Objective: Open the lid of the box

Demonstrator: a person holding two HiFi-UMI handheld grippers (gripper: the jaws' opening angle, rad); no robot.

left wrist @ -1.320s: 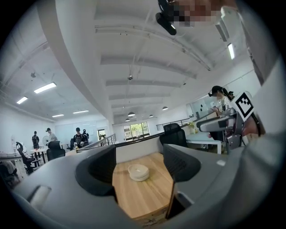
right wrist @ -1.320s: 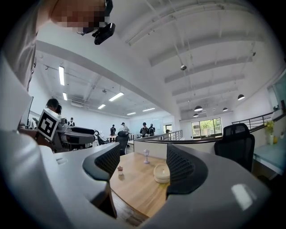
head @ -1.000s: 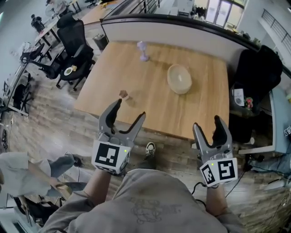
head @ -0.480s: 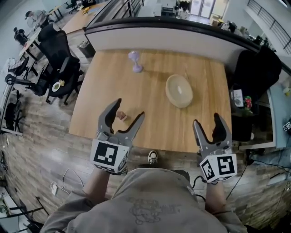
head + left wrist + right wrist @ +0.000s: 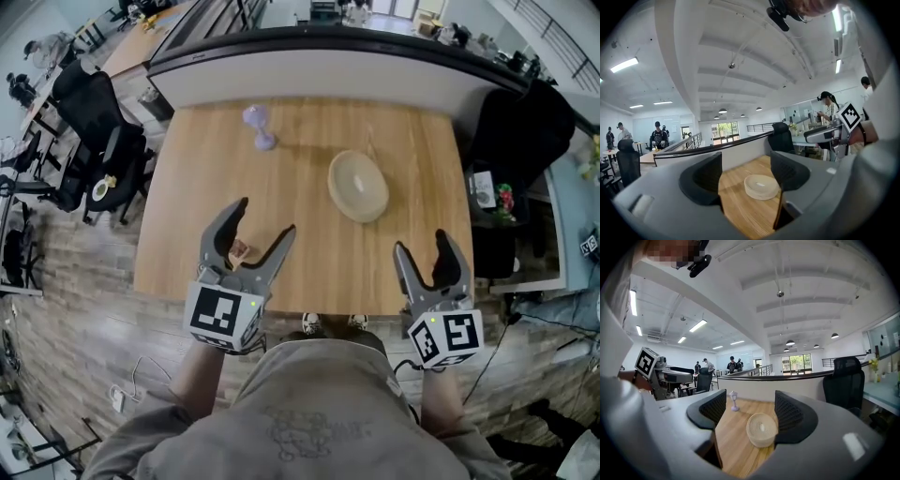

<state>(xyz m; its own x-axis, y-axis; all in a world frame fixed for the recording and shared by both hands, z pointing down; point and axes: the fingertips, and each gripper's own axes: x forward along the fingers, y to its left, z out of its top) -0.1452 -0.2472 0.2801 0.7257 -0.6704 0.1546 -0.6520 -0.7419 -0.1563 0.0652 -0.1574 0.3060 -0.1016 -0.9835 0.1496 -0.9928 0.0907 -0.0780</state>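
Down by the near edge of the wooden table (image 5: pixel 183 230), the left gripper (image 5: pixel 265 217) and right gripper (image 5: pixel 422 242) hung wide open, empty, touching nothing. Farther out, mid-table, sat the round cream box (image 5: pixel 357 186) — lid on. My worry: pinching only the lid might lift the whole light box with it, or shove it toward the purple figurine (image 5: pixel 260 128) behind.

We note: cream ribbed box (image 5: pixel 358 186); tan wood-grain table (image 5: pixel 187 216); lilac ornament (image 5: pixel 260 128) at the box's ten o'clock; grey left gripper (image 5: pixel 264 217) and right gripper (image 5: pixel 422 242) with black-and-white markers.
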